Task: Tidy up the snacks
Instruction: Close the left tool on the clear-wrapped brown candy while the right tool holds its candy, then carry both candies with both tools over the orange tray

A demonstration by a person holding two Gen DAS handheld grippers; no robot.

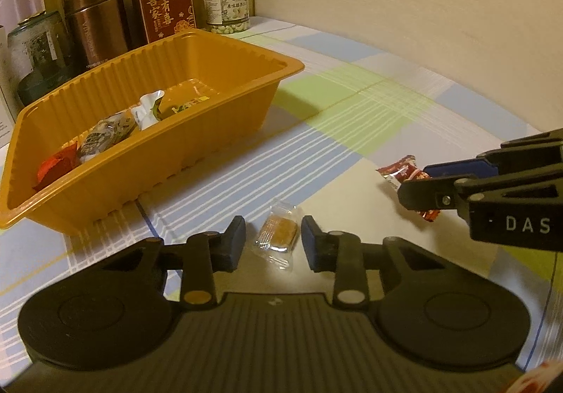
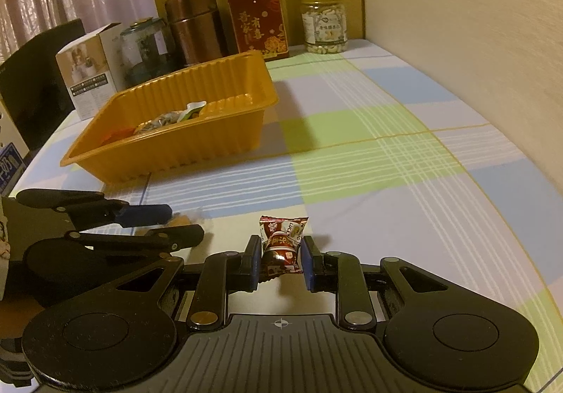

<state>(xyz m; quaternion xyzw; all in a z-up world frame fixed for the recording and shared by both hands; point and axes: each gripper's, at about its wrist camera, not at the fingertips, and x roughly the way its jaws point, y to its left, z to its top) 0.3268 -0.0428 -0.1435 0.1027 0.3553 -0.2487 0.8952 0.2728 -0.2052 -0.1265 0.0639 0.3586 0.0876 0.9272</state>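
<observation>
Both claws sat low in their own frames, each over one wrapped snack on the checked tablecloth (image 2: 369, 160). Left gripper (image 1: 273, 242), at the bottom centre of its view, had its jaws partly open around a clear-wrapped brown biscuit (image 1: 278, 234); a gap showed on each side of the wrapper, so nothing was gripped yet. Right gripper (image 2: 280, 257), bottom centre of its own view and at the right edge of the left view, had its jaws drawn in against a red candy packet (image 2: 281, 243), pinching it at the waist while it seemed to rest on the cloth.

I judged the step to be the pick-up of two loose snacks. Next the left jaws would need to close onto the biscuit without skidding the slippery wrapper, then both loads would need lifting and carrying up-left over the rim.

Further back, left of centre, stood the orange tray (image 1: 218, 132), deep and ribbed. It held a red wrapper at its near end, a grey printed packet, and a white-and-green packet, with its far end bare.

At the top, against the wall, stood a copper canister (image 2: 195, 26), a red box (image 2: 258, 21) and a clear jar of nuts (image 2: 323, 23).
</observation>
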